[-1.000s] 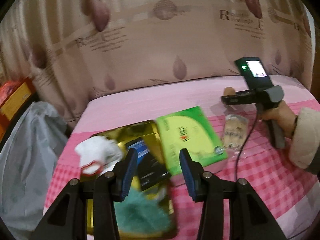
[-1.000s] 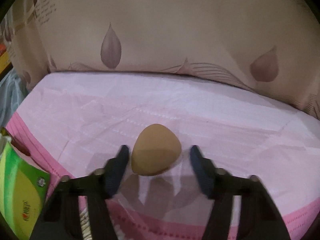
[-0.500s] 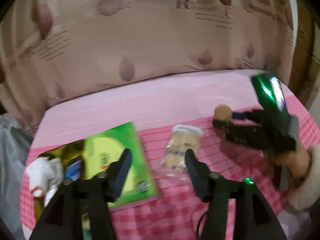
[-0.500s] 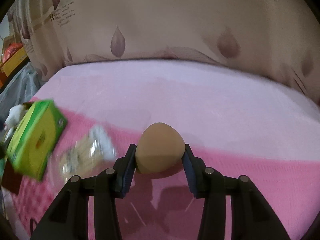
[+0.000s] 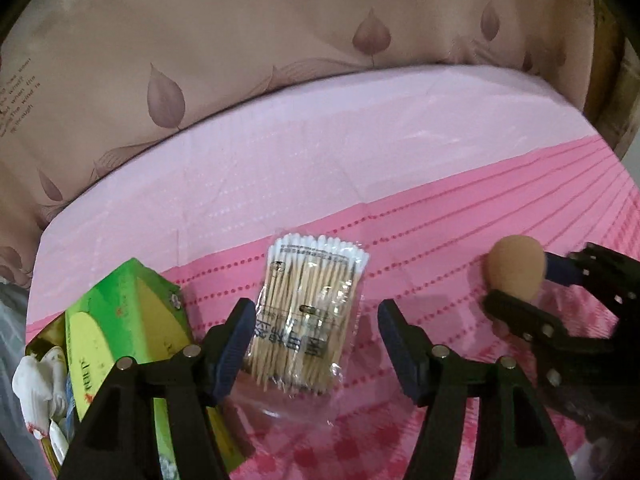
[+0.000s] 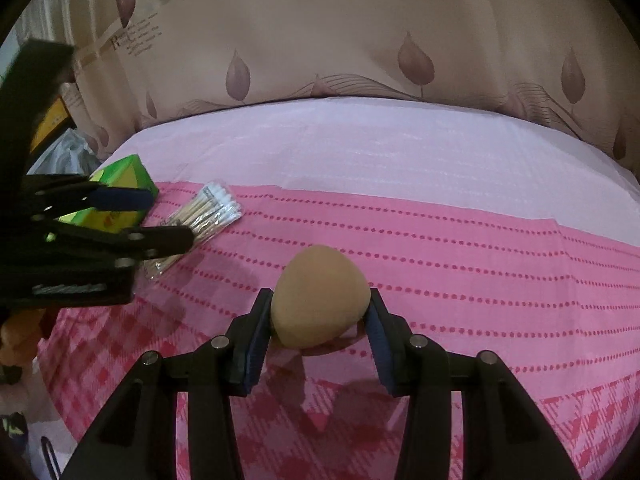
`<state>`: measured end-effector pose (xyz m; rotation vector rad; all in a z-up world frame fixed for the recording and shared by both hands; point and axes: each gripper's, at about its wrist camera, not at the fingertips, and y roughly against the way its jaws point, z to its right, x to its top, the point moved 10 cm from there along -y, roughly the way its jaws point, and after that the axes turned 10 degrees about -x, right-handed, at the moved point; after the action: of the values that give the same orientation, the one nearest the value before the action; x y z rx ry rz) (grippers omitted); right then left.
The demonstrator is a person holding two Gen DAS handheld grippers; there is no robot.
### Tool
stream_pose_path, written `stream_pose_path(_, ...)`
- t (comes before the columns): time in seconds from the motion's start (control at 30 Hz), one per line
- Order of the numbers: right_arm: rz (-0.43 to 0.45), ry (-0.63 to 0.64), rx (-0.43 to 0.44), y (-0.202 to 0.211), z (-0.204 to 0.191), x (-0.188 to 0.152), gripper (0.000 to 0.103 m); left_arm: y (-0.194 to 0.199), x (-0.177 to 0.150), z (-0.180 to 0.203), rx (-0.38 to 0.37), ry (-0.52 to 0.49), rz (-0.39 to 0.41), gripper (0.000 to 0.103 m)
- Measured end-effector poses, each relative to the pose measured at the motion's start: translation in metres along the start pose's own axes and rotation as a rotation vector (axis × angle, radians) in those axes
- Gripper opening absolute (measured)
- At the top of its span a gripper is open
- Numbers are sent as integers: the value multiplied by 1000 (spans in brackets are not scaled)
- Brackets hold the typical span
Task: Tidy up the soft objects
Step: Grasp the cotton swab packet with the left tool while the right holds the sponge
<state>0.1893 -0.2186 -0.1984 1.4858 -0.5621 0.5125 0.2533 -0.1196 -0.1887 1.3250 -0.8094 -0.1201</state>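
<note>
A tan egg-shaped sponge (image 6: 320, 300) sits squeezed between the pads of my right gripper (image 6: 320, 320), just above the pink cloth. In the left wrist view the sponge (image 5: 516, 268) and the right gripper (image 5: 520, 288) show at the right. A clear pack of cotton swabs (image 5: 308, 308) lies flat on the cloth. My left gripper (image 5: 316, 340) hovers over it, open wide, with a finger on each side and no pad touching the pack. From the right wrist, the left gripper (image 6: 168, 218) covers part of the swab pack (image 6: 212, 212).
A green box (image 5: 124, 336) lies left of the swabs, partly over a gold tin (image 5: 40, 344) that holds a white soft item (image 5: 36, 380). A leaf-print curtain (image 6: 360, 40) hangs behind the bed. The pink cloth (image 6: 480, 260) stretches out to the right.
The left gripper has swung right from the gold tin to the swab pack, dropped lower and opened wider. The right gripper closed on the sponge and carried it forward, toward the swabs.
</note>
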Motion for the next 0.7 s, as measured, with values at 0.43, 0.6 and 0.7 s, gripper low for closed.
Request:
stream_pose_path(0.43,-16,-10,25,-2,0,-3,42,-27,5,-11,-9,59,-10,65)
stream_pose_path(0.6,-18,-8,21,-2,1,-3,42,-22,3,-17,-35,149,17,38)
stream_pose_path(0.7,-18,0,13,-4,1,-2,42,-17,-3,-10,-29,132,9,31)
